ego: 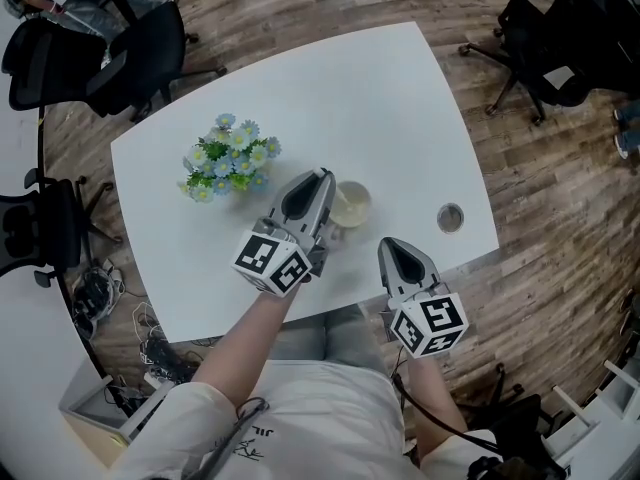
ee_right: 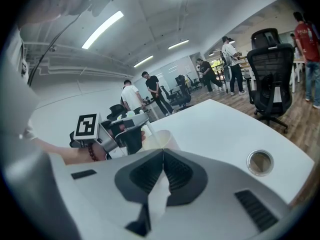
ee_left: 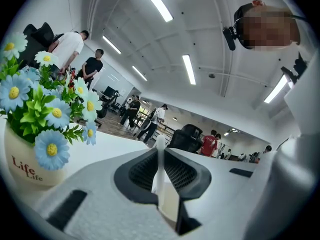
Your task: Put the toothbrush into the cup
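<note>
A cream cup [ego: 350, 205] stands on the white table [ego: 400, 98], near its front edge. My left gripper [ego: 322, 178] hovers just left of the cup, shut on a thin white toothbrush [ee_left: 160, 174] that stands upright between its pads. In the right gripper view the left gripper [ee_right: 144, 117] is above the cup [ee_right: 162, 140]. From it the toothbrush [ee_right: 150, 130] slants down to the cup's mouth; its lower end seems to dip inside the rim. My right gripper [ego: 388, 243] rests lower right of the cup, jaws shut with nothing between them [ee_right: 162, 154].
A pot of blue and white artificial flowers [ego: 230, 158] stands left of the cup, close beside my left gripper [ee_left: 35, 134]. A round cable hole [ego: 450, 217] lies right of the cup. Office chairs [ego: 110, 48] surround the table, and people stand far off [ee_right: 132, 96].
</note>
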A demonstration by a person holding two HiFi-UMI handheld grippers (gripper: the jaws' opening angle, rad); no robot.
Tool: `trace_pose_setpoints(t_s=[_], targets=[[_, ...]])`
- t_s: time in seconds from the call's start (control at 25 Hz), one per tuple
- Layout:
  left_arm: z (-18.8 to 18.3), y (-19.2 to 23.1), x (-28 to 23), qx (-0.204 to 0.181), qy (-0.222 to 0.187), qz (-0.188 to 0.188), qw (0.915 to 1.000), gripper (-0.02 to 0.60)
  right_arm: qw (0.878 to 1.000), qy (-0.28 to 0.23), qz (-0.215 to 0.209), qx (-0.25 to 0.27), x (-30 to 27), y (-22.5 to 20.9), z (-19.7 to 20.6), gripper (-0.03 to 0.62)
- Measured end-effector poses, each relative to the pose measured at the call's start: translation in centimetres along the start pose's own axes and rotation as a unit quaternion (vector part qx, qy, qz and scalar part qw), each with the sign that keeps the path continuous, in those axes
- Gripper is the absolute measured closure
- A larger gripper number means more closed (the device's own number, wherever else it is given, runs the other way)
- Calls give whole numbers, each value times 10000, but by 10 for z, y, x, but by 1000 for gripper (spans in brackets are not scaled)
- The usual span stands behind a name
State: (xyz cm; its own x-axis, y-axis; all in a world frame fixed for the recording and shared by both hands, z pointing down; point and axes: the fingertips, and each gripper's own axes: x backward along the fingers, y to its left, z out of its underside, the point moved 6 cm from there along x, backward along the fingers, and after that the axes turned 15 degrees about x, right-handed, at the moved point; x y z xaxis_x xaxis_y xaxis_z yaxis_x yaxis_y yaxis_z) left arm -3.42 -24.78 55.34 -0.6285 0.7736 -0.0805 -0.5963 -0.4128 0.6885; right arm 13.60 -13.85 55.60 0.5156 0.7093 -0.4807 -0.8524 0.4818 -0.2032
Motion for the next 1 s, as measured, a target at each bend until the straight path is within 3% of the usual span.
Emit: trace_pose_setpoints(t_s=[0.44, 0.72, 1.0], targets=[[1, 2, -2, 47, 87, 86, 9999, 529, 10000, -16, -2, -52, 0, -2, -1, 576], [-4, 2, 1, -50, 105, 58, 9999, 454, 10000, -69, -40, -48, -4, 0, -5, 576], [-12, 1, 17, -120, 137, -49, 9998, 445, 9999, -143, -53, 44, -1, 3, -12, 576]])
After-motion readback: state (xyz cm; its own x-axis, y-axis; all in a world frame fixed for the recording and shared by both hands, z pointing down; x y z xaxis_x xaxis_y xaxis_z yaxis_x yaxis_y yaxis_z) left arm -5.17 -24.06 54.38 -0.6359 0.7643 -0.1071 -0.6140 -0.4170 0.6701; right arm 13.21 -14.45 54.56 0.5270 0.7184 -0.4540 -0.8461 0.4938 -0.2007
